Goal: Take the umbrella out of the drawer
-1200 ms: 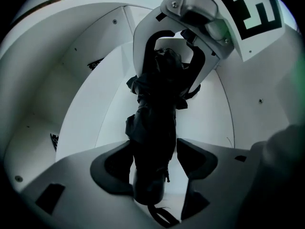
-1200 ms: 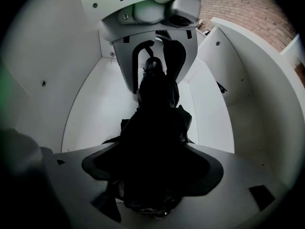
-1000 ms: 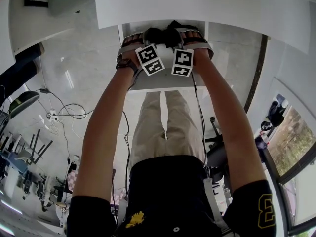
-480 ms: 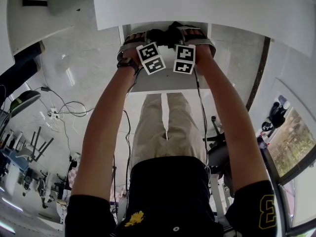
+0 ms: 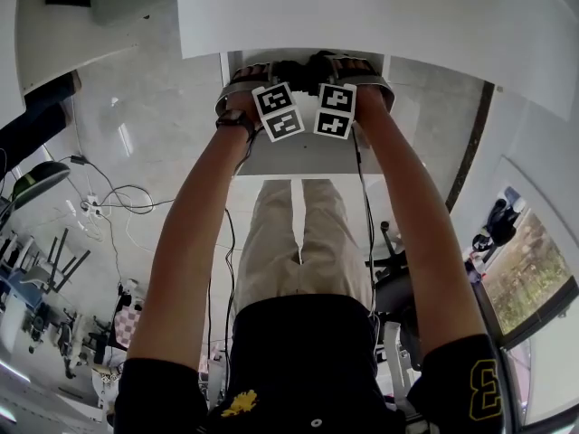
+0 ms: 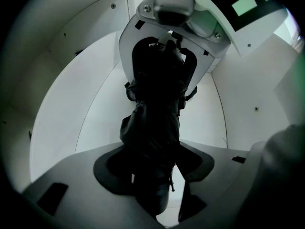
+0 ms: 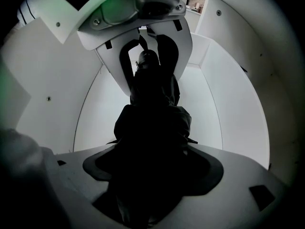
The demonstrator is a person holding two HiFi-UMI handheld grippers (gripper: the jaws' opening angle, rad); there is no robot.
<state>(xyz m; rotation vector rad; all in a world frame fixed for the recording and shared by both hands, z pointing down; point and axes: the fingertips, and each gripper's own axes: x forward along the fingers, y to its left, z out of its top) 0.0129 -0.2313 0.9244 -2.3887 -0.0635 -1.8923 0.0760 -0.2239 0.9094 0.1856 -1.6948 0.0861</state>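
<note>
Task item: black folded fabric umbrella [image 6: 155, 109], lying on the floor of the white open drawer [image 7: 233, 94], with white floor showing on both sides of it.
Carrier: drawer pulled out from under the front edge of the white table [image 5: 362, 16].
Long axis: runs tool to tool, side to side across the drawer, parallel to the table's front edge. Handle end probably at the left, judging by the stub and cord there.
Left tool [image 6: 155, 168]: pointing steeply down over the handle end. Jaws have just been closing with the umbrella between them. Dark folds meet both pads, with a sliver of light beside the stub nearer the camera. Read as pinching the umbrella.
Right tool [image 7: 152, 175]: pointing straight down over the far end. Jaws set wide, the gap filled side to side by bunched fabric. Pinching the umbrella.
Nearer hand: neither. One tool per end, side by side just at the table's front edge.
Key relation: umbrella directly under both tools. Way out judged to be upward and toward the person, away from the table's front edge.
Next move (judgement): lift both ends together, keeping the axis level.
Risk (judgement): soft fabric at the right end could slip or sag, and uneven lifting could tip the umbrella.
</note>
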